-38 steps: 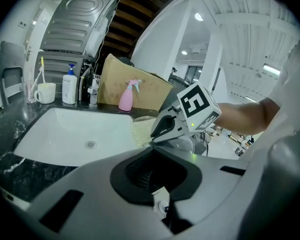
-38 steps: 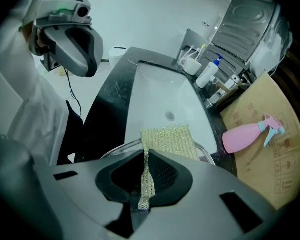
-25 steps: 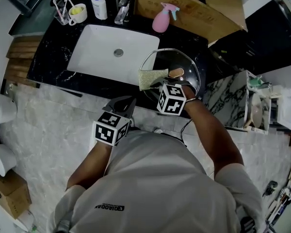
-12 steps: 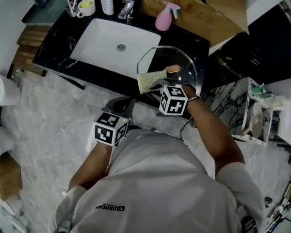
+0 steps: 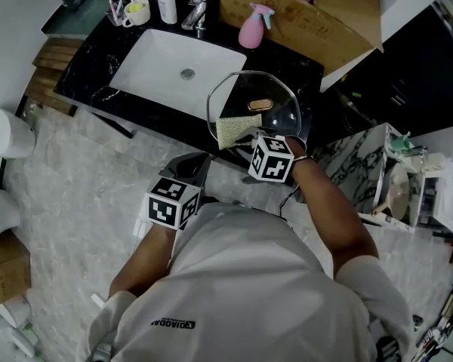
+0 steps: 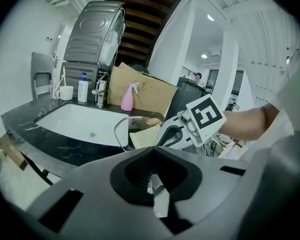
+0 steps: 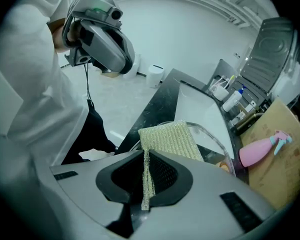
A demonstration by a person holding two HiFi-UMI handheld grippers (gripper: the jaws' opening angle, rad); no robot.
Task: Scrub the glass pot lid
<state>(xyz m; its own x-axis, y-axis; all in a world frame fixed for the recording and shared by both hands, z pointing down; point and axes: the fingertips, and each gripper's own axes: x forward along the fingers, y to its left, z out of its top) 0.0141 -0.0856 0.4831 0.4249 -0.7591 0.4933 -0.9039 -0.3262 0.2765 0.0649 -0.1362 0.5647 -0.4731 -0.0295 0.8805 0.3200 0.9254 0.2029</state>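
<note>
**1. Right hand-held gripper.** The right hand-held gripper (image 7: 146, 181) is clenched on one edge of a yellow-green scrub pad (image 7: 167, 139). The pad is pinched thin between the jaws and fans out ahead of them.

**2. Left hand-held gripper.** The left hand-held gripper (image 6: 151, 156) has its jaws together with nothing between them. We hold it back near the body, short of the counter (image 5: 90, 74), so it has no part in the work.

**3. Position of the work.** The glass pot lid (image 5: 281, 96) lies on the counter just right of the sink (image 5: 162, 66), near the front edge. The free end of the pad covers the near-left rim of the lid. It appears to rest on the glass, though we cannot confirm contact.

**4. Step in hand.** We judge that scrubbing is at or near its start, with the pad at the rim and most of the glass ahead of it.

**5. Next move.**
- Press the pad flat and sweep it across the dome and around the knob (image 5: 260, 104).
- The lid sits loose on the counter and may slide under pressure, so bracing it with the free gripper would help.

**6. Orientation.**
- The lid faces dome and knob upward.
- The lid is round and has no long axis of its own, but the knob reads as an oval lying left to right in the head view.
- The long axis of the pad runs from the jaws outward toward the lid centre.
</note>
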